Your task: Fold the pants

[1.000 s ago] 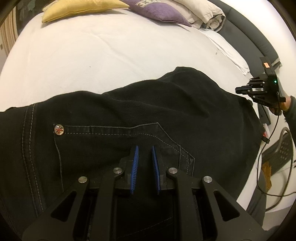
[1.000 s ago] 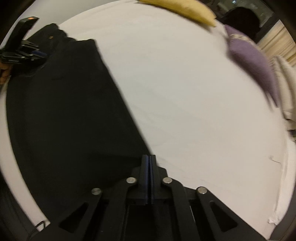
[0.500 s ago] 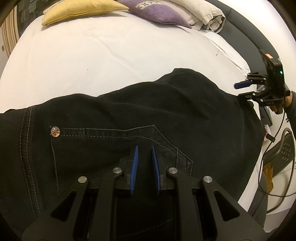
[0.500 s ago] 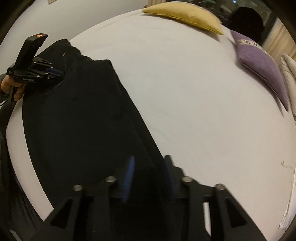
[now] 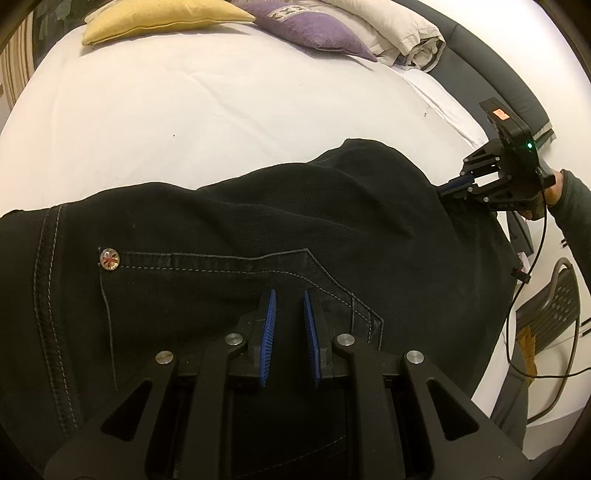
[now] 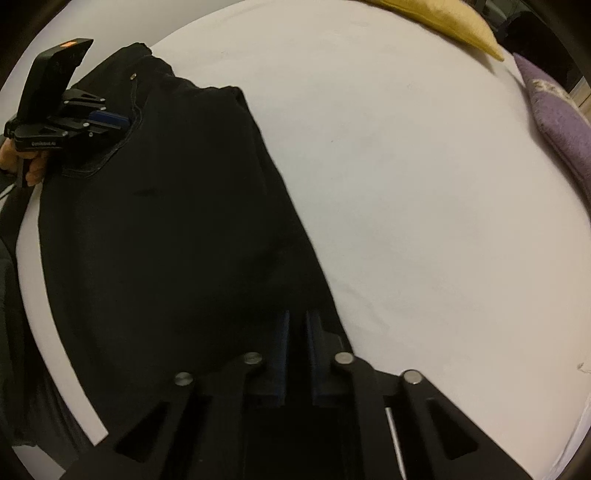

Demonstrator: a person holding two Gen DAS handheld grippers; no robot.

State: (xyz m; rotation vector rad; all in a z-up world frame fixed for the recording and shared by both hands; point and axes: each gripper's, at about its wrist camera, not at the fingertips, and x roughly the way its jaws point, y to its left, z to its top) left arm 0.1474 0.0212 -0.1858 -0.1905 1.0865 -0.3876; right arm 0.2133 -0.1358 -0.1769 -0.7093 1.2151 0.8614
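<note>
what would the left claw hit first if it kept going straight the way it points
Most likely the black pants: the left claw is open and sits low over the back pocket, with only dark denim ahead. Past that comes the white bed sheet, though its height above the cloth is unclear.

The black denim pants [image 5: 280, 229] carry pale grey contrast stitching along the pocket edge and seams, and a round silver metal rivet [image 5: 110, 258] with a reddish spoked pattern sits at the left. The white bed sheet [image 5: 184, 110] is plain. At the far edge lie a mustard-yellow fabric cushion [image 5: 162, 14], a purple fabric cushion [image 5: 310, 27] with a pale patterned patch, and a cream rolled blanket [image 5: 402, 29]. The left gripper [image 5: 289, 314] is matt black with ribbed blue pads and silver pins. The right gripper [image 5: 452, 184] is black too, showing a green light and an orange patch.
</note>
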